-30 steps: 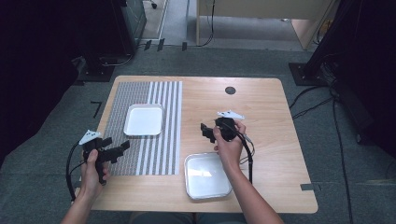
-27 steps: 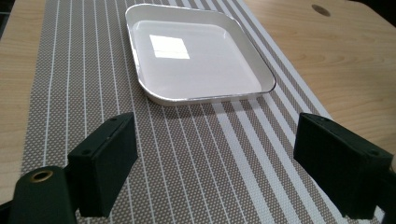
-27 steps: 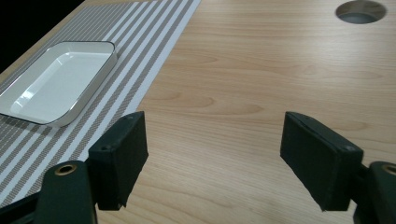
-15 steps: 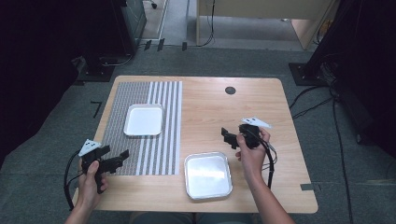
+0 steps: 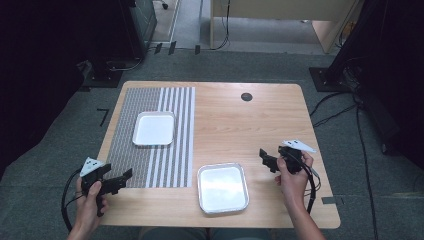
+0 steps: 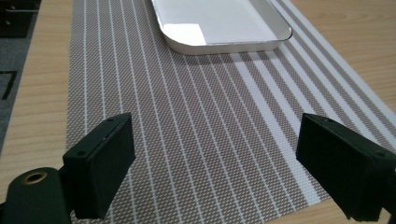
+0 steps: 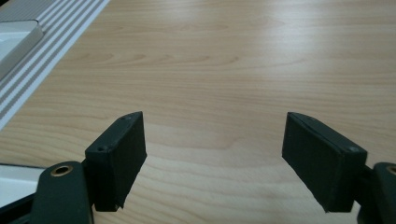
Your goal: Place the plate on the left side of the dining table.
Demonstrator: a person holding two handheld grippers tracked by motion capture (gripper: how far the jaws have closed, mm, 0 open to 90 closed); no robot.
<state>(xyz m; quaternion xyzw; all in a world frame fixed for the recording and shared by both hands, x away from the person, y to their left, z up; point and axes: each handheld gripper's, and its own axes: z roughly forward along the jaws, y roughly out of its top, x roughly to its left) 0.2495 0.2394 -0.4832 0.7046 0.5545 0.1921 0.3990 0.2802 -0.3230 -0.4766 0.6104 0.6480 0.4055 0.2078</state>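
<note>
While both stand with jaws apart, the left gripper [image 5: 125, 176] faces a tray [image 5: 153, 128] on the mat [image 5: 122, 150], and the right gripper [image 5: 265, 157] holds nothing just beside another tray [image 5: 222, 187].

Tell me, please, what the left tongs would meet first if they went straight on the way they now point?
Probably the white tray on the striped mat. In the left gripper view the open left tongs look along the mat towards it, with nothing between. If they run low, the mat itself may come first; depth is hard to judge.

Glossy white tray [image 6: 224, 28], woven striped cloth mat [image 6: 196, 140], smooth pale wood table [image 7: 243, 70]
</note>
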